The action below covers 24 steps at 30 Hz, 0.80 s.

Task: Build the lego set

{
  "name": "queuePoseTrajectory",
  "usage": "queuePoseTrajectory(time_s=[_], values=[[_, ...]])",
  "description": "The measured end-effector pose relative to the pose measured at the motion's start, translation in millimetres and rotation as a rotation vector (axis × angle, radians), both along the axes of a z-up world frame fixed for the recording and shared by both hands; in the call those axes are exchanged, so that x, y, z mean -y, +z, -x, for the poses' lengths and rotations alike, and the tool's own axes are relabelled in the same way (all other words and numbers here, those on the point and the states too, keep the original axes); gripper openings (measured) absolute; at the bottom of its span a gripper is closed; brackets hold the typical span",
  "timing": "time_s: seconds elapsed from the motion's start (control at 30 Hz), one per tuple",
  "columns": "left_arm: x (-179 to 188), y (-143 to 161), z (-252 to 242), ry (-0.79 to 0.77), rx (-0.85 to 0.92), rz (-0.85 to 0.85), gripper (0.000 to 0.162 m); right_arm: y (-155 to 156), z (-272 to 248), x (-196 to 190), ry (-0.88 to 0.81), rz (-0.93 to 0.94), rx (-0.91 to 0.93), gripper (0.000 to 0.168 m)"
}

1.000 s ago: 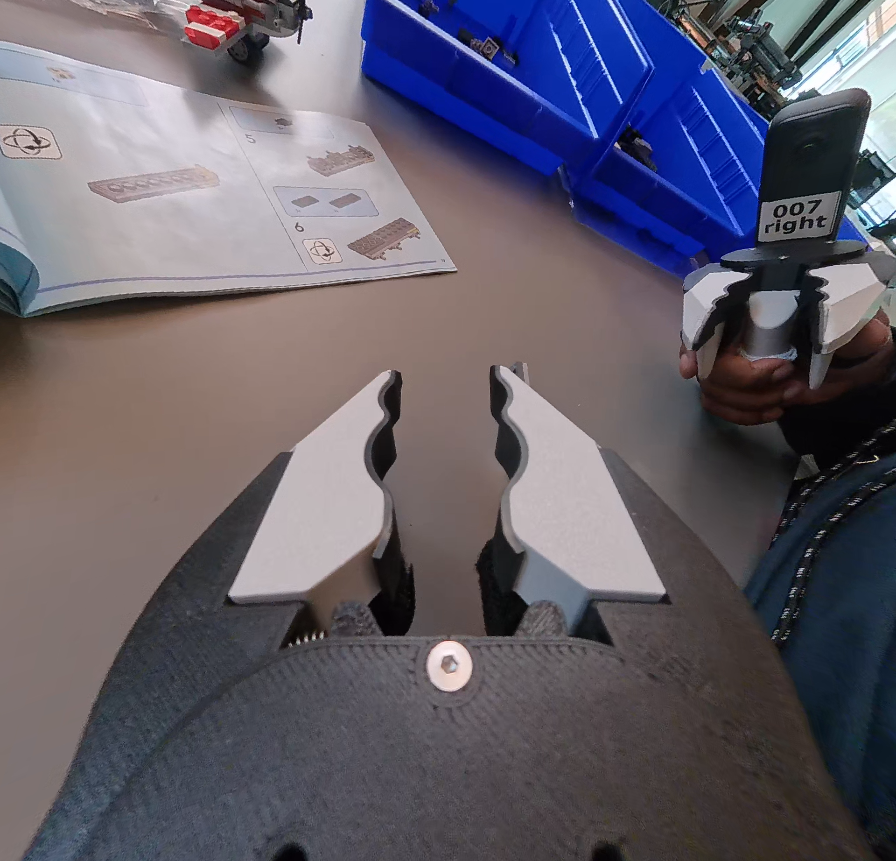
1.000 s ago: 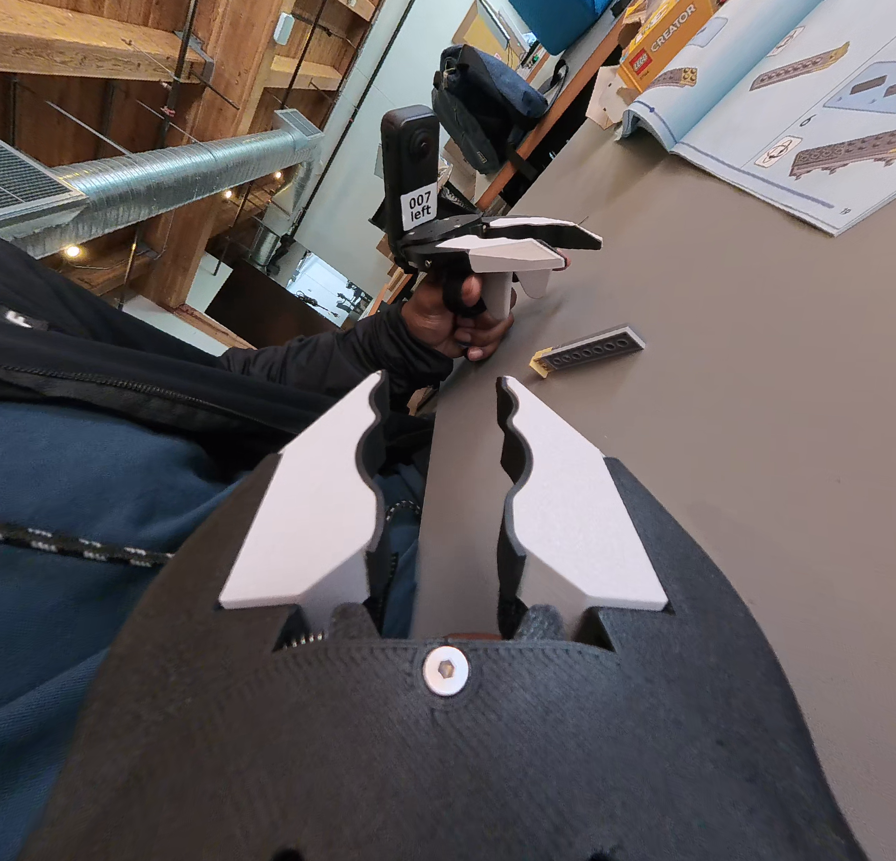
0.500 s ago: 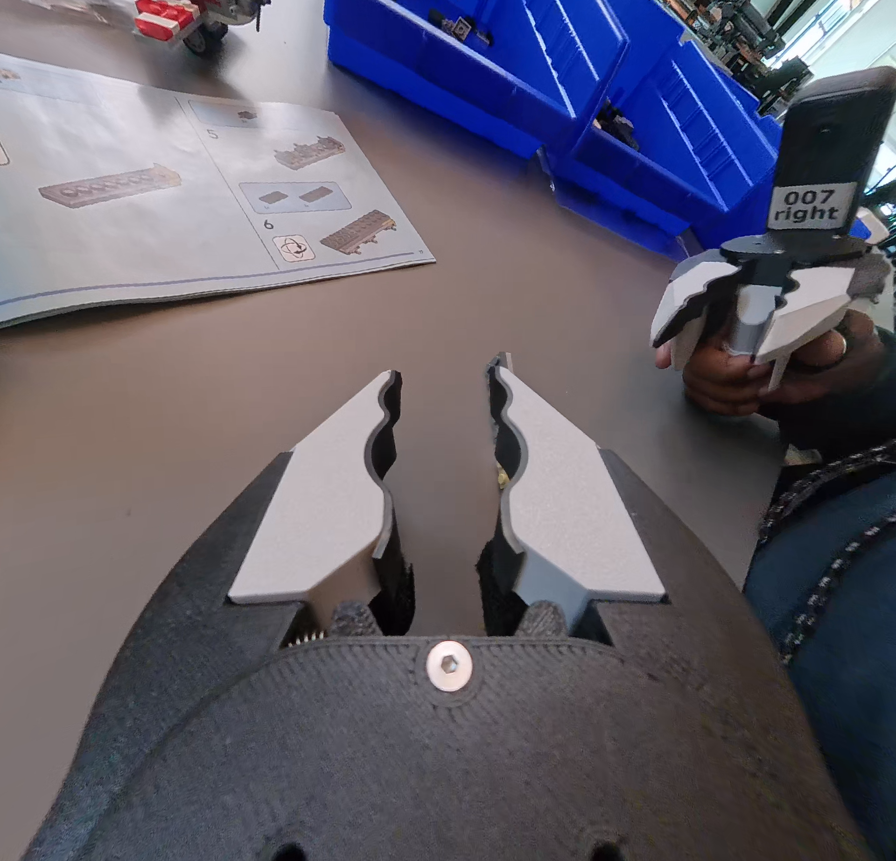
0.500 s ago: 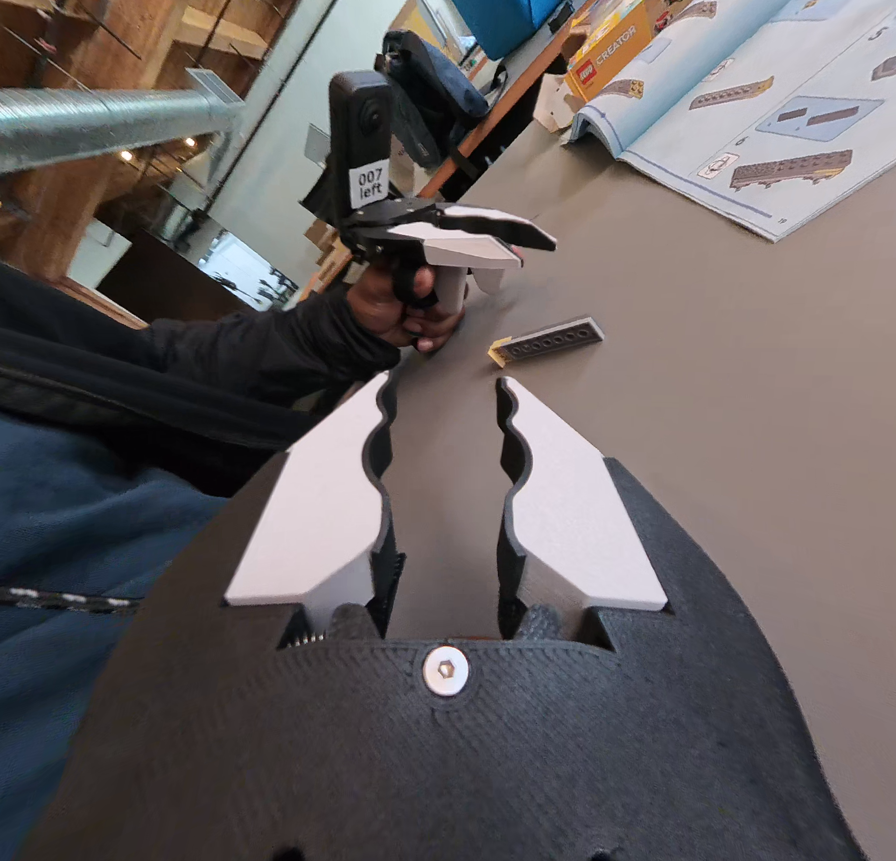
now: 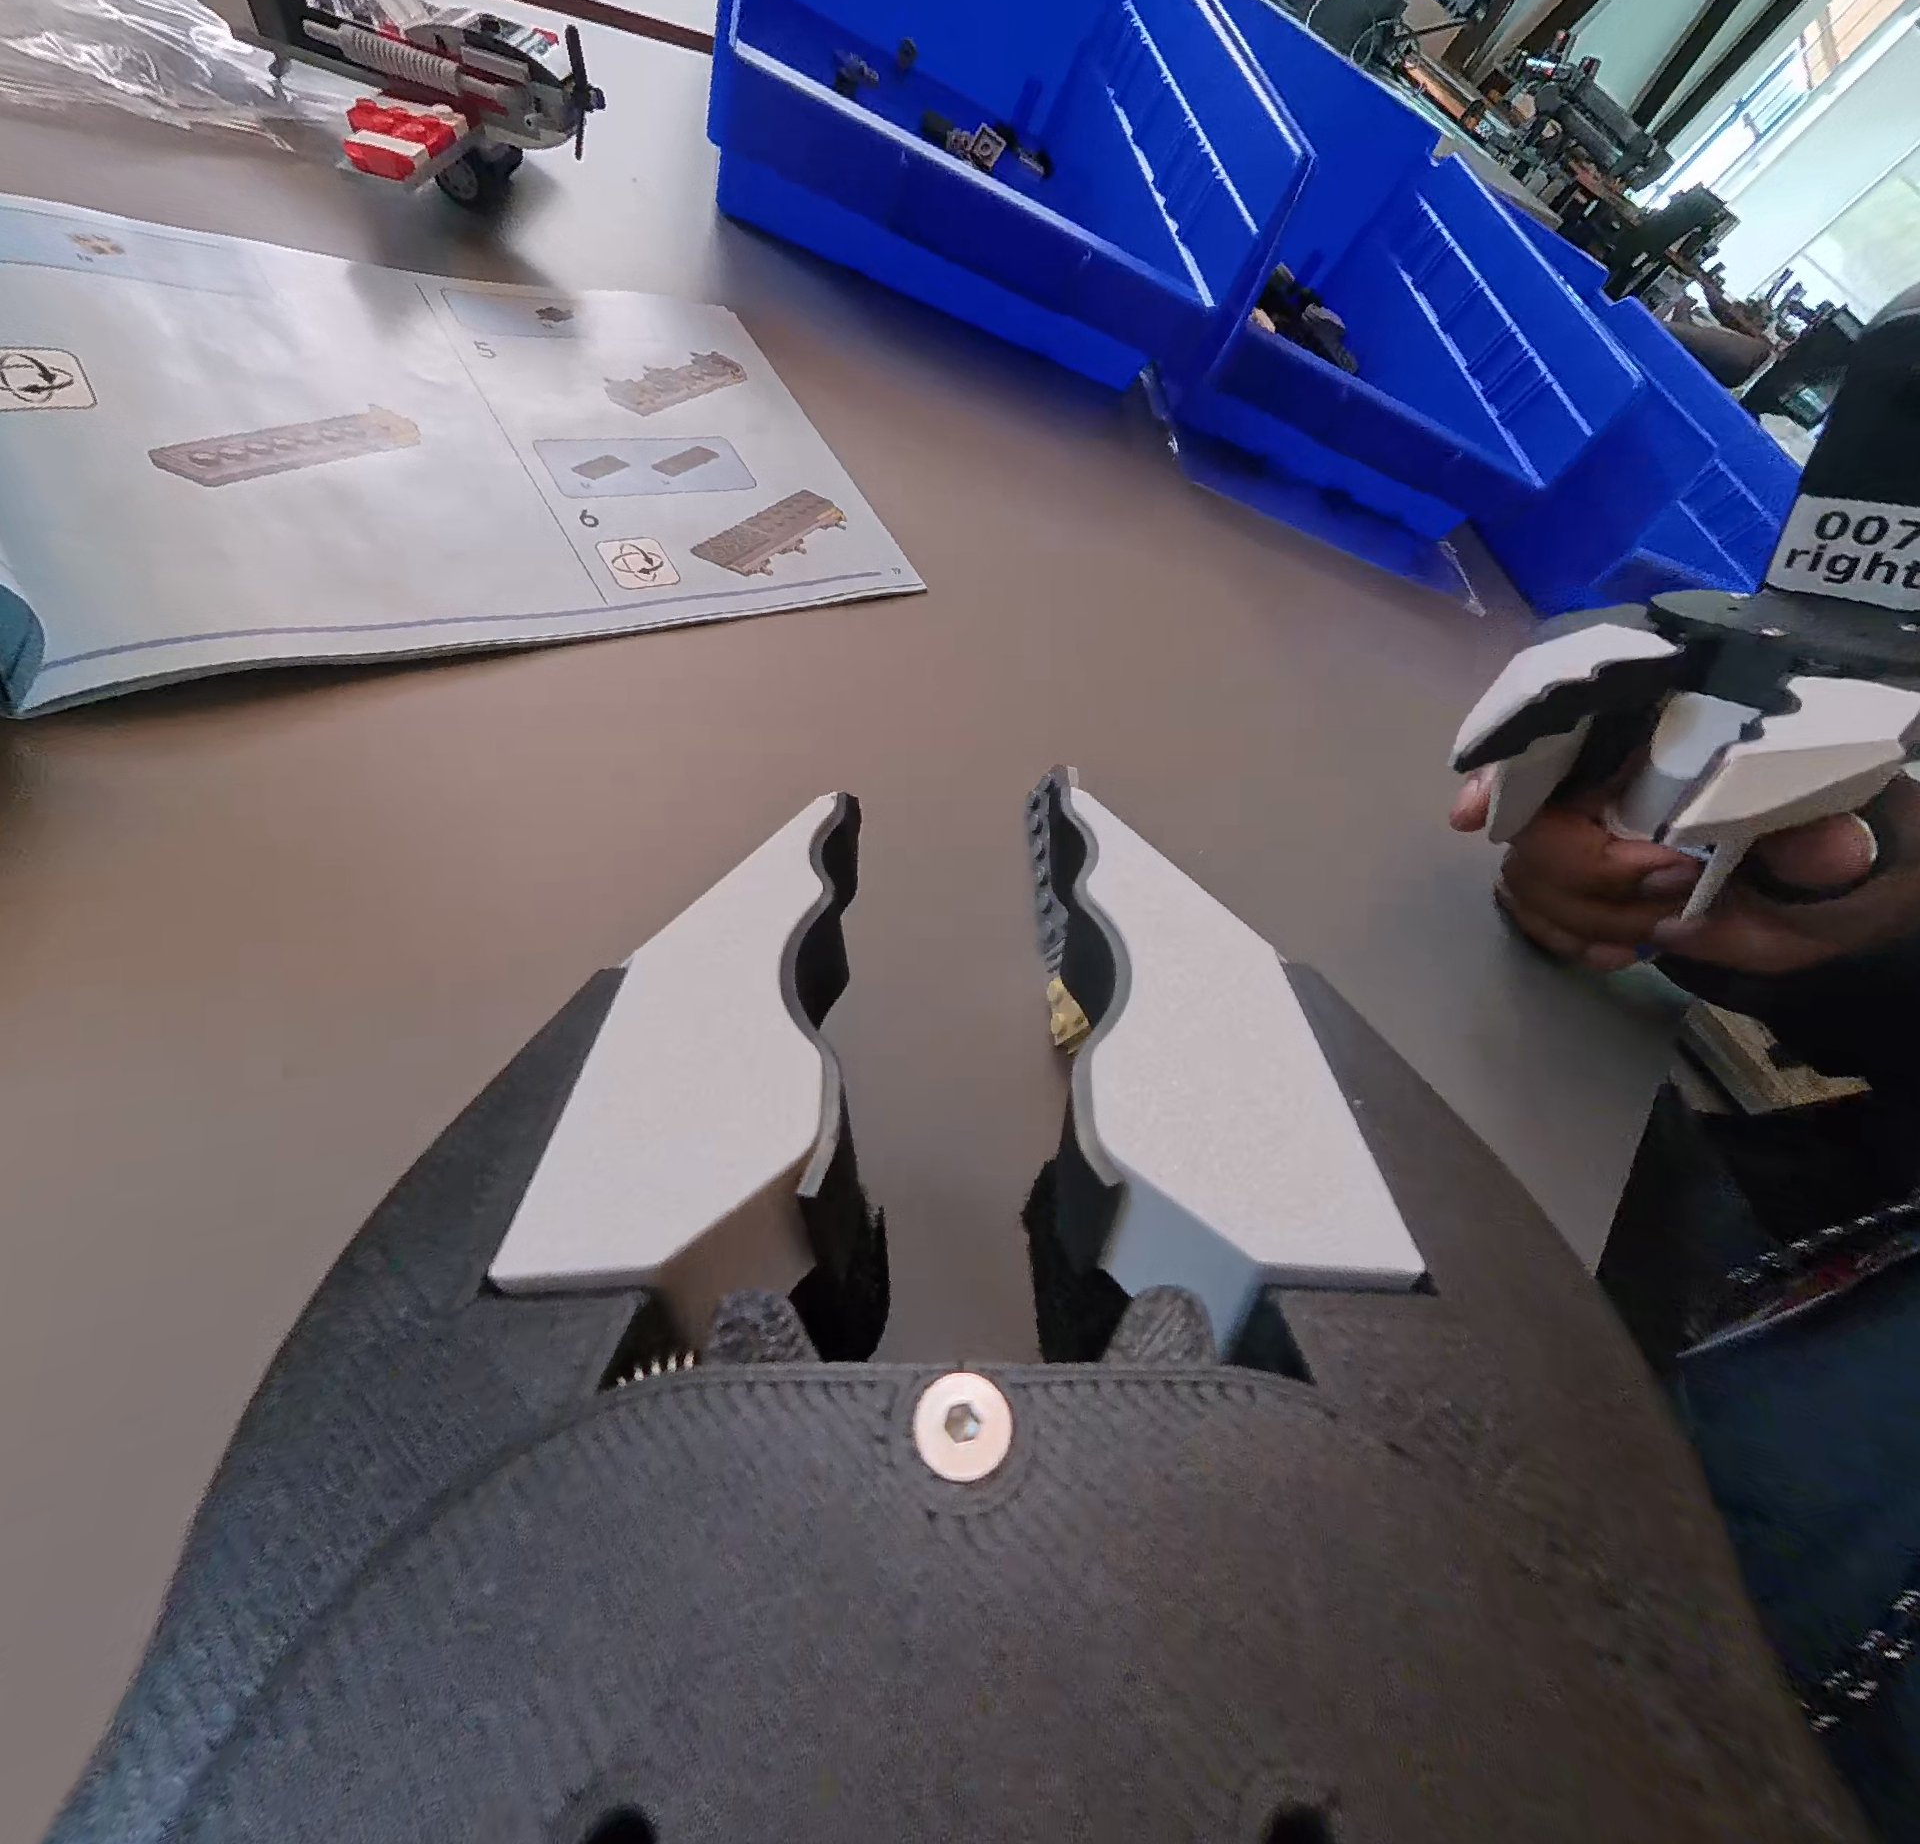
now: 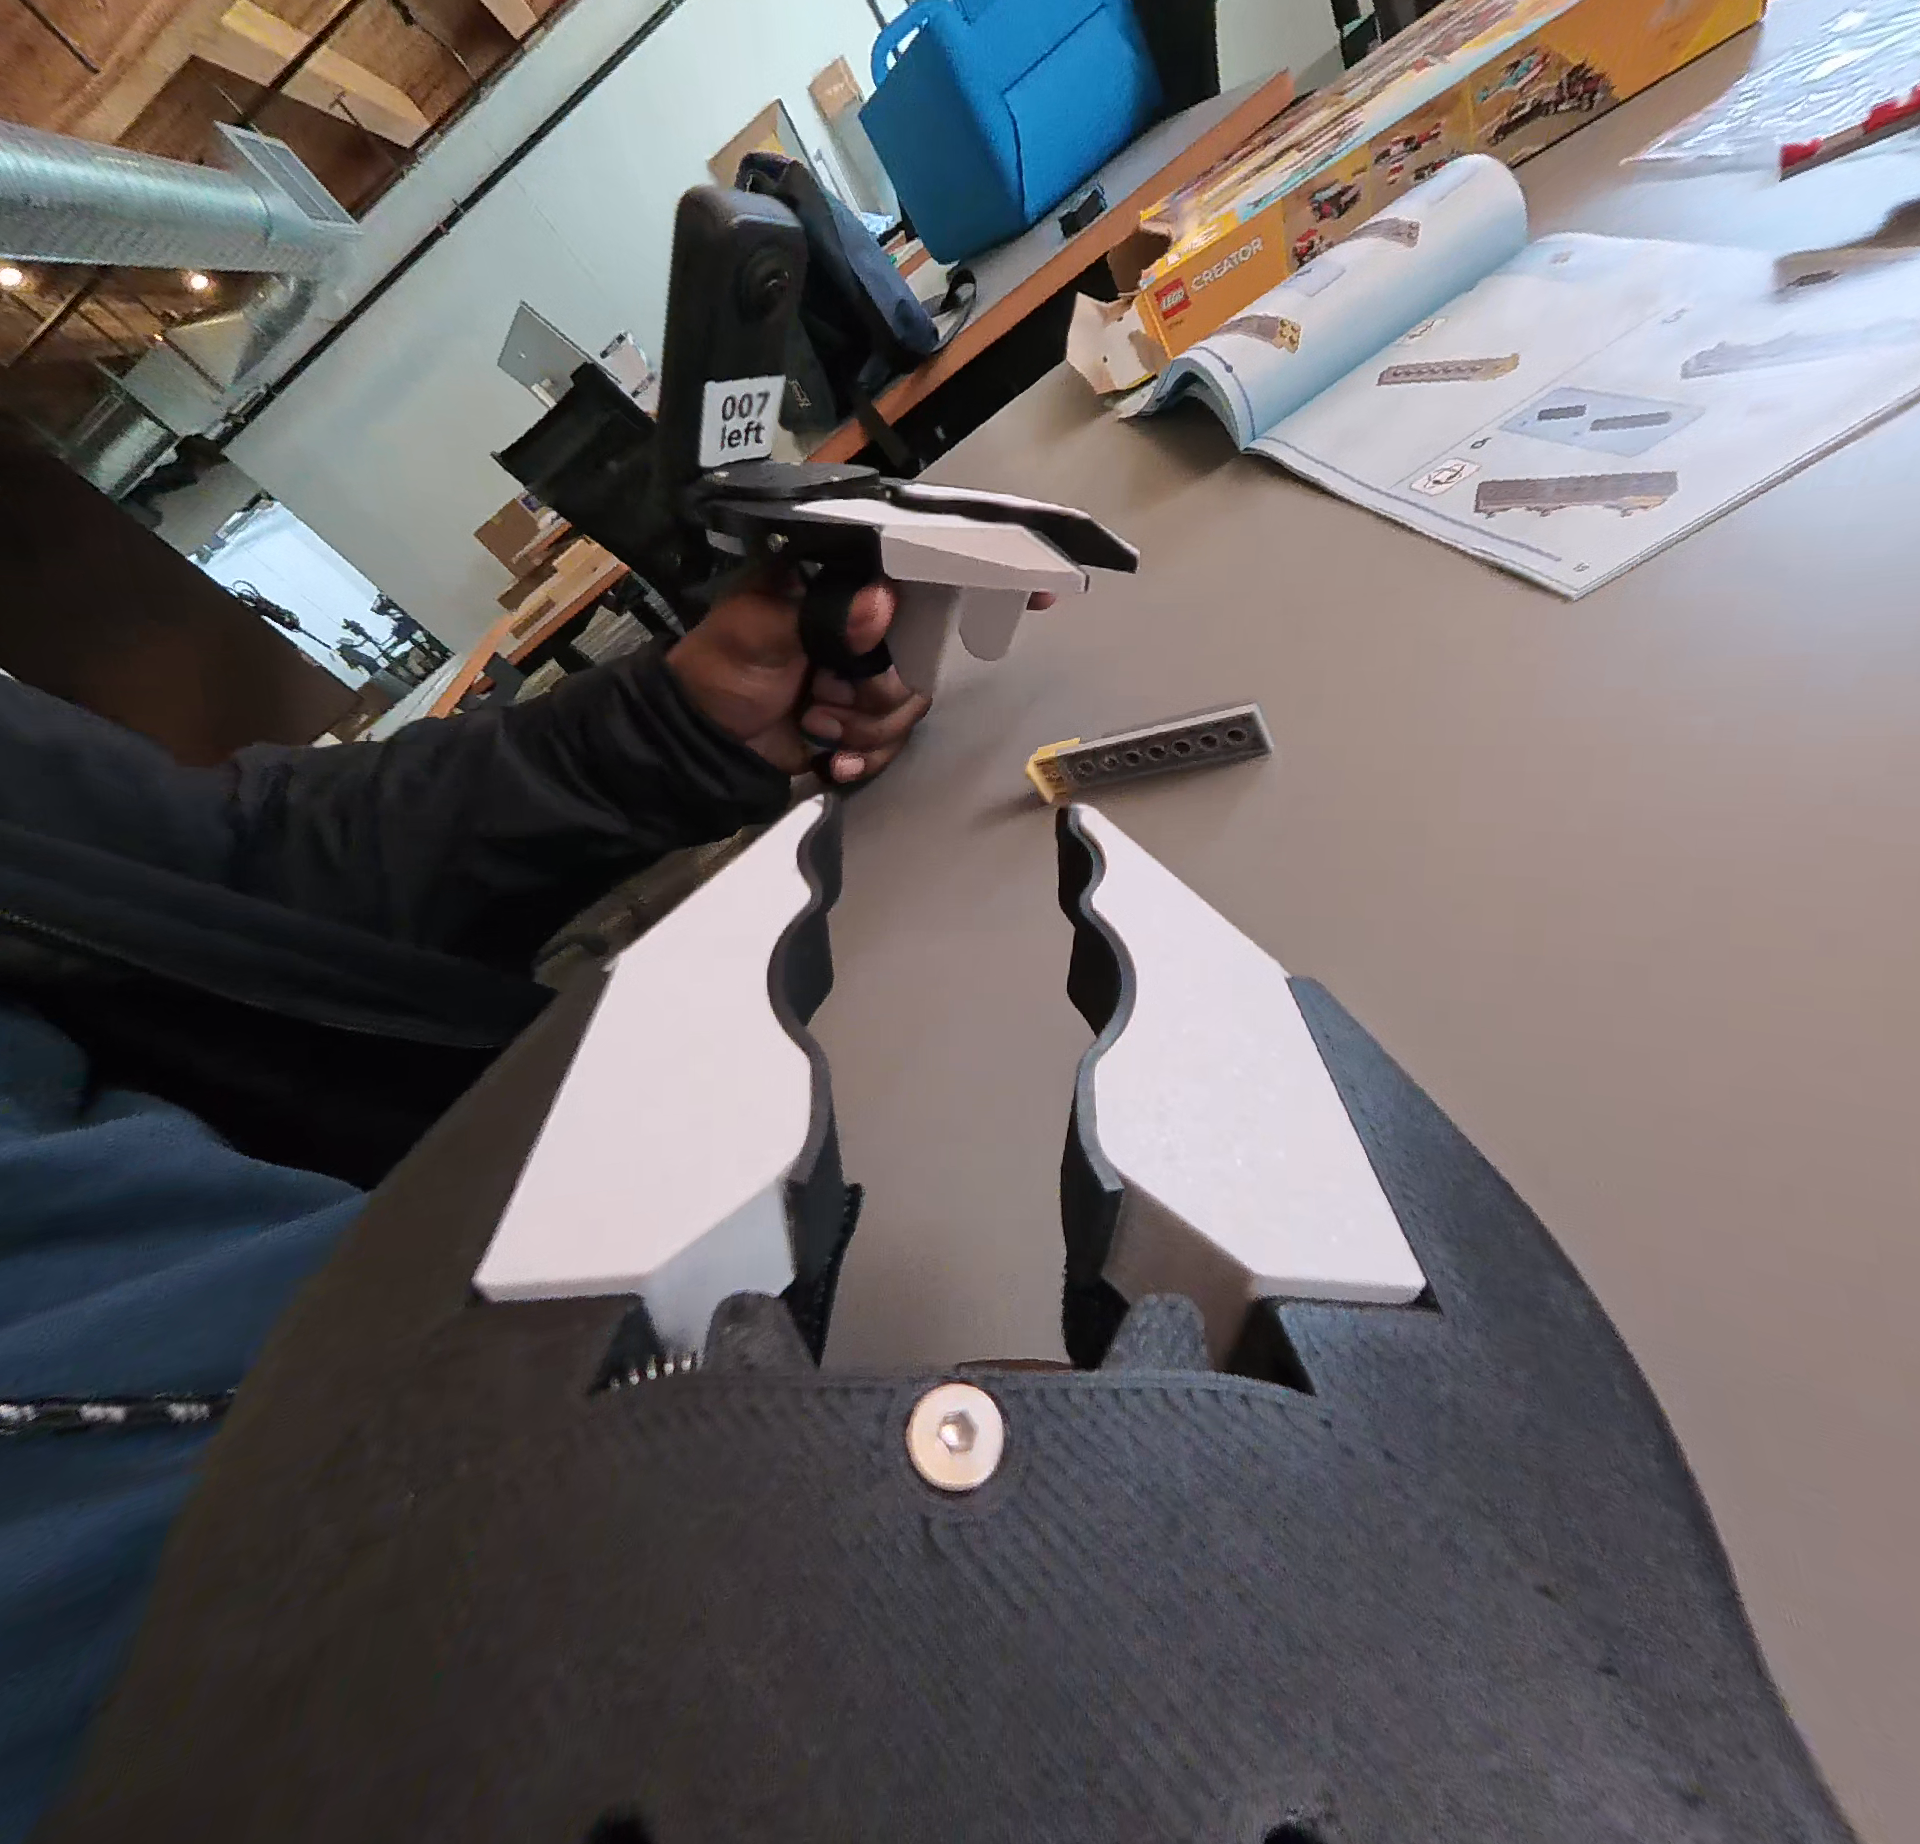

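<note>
A long dark grey plate (image 6: 1164,750) with a tan piece (image 6: 1049,771) at one end lies flat on the brown table (image 6: 1455,963). My left gripper (image 5: 951,818) is open and empty, held above the plate (image 5: 1042,875), which shows along the inner edge of its right finger. It also shows in the right wrist view (image 6: 1101,568), held in a hand. My right gripper (image 6: 948,828) is open and empty, low over the table, its tips just short of the plate. It shows at the right of the left wrist view (image 5: 1579,807).
An open instruction booklet (image 5: 416,444) lies to the far left. A built toy plane (image 5: 416,80) and a plastic bag (image 5: 94,49) are behind it. Blue bins (image 5: 1039,184) with small parts stand at the back. A yellow set box (image 6: 1455,132) lies beyond the booklet (image 6: 1507,392).
My left gripper has shifted over the plate, so more of it shows by the right finger. My right gripper has swung from facing the person and ceiling down toward the plate.
</note>
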<state>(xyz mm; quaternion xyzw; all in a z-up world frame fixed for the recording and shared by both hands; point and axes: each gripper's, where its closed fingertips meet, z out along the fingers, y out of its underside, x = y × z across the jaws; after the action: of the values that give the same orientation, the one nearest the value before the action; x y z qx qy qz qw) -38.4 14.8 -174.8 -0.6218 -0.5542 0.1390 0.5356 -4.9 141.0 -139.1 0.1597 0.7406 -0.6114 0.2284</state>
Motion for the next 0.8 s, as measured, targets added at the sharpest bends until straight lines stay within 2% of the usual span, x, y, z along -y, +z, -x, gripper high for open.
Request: queuePoseTrajectory(time_s=[0.1, 0.2, 0.3, 0.53, 0.63, 0.73, 0.8], values=[[0.1, 1.1, -0.2, 0.001, -0.008, 0.001, 0.036, 2.0, -4.8, 4.6, -0.008, 0.004, 0.025, 0.042], [0.1, 1.9, -0.5, 0.002, -0.014, 0.004, 0.036, 18.1, -12.4, 17.1, 0.018, 0.096, 0.132, 0.042], [0.9, 3.4, -0.8, 0.005, -0.022, -0.003, 0.036, 24.1, -26.0, 25.7, 0.088, 0.141, 0.12, 0.041], [2.4, 0.7, 2.0, 0.026, -0.009, 0.019, 0.037, 34.4, -50.5, 7.3, 0.192, 0.223, 0.096, 0.041], [1.7, -2.0, 5.0, 0.041, -0.009, 0.083, 0.037, 40.3, -47.8, -3.1, 0.199, 0.248, 0.085, 0.04], [-0.7, -3.3, 7.7, 0.05, -0.037, 0.241, 0.04, 50.2, -39.9, -14.9, 0.188, 0.295, 0.078, 0.04], [-6.8, 6.3, 14.0, 0.043, -0.071, 0.335, 0.04, 57.5, -33.8, -24.0, 0.176, 0.333, 0.097, 0.04]])
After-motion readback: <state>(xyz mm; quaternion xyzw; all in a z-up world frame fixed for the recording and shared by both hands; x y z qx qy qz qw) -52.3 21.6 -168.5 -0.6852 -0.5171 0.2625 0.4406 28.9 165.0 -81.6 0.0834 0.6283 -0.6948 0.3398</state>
